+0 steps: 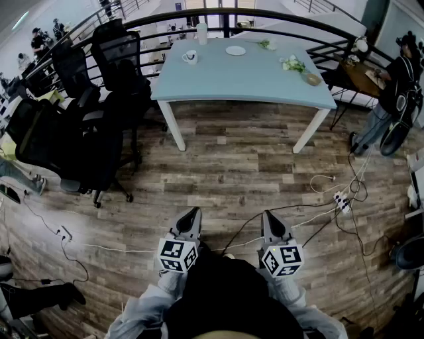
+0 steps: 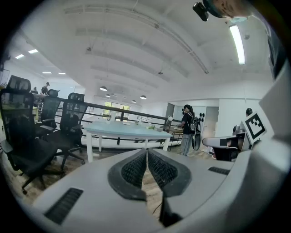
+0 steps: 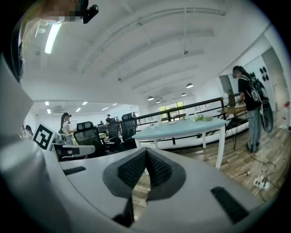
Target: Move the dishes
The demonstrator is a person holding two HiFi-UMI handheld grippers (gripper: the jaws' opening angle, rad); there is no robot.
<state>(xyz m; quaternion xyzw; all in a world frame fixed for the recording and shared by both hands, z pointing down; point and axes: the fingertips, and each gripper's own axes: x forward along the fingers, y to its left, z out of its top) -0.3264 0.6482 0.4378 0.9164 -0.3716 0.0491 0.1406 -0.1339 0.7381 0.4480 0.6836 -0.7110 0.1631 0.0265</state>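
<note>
The dishes stand on a light blue table [image 1: 245, 79] across the room: a white mug [image 1: 191, 57], a small white plate [image 1: 235, 50], a tall white cup [image 1: 202, 33] and a small bowl [image 1: 311, 79] beside some flowers [image 1: 291, 64]. My left gripper [image 1: 189, 222] and right gripper [image 1: 273, 225] are held side by side over the wooden floor, well short of the table. Both point toward it, shut, with nothing between their pads. The table also shows far off in the left gripper view [image 2: 125, 130] and the right gripper view [image 3: 182, 128].
Black office chairs [image 1: 99, 132] crowd the left side. Cables and a power strip [image 1: 341, 198] lie on the floor at the right. A person [image 1: 397, 93] stands by a brown desk at the far right. A black railing [image 1: 265, 13] runs behind the table.
</note>
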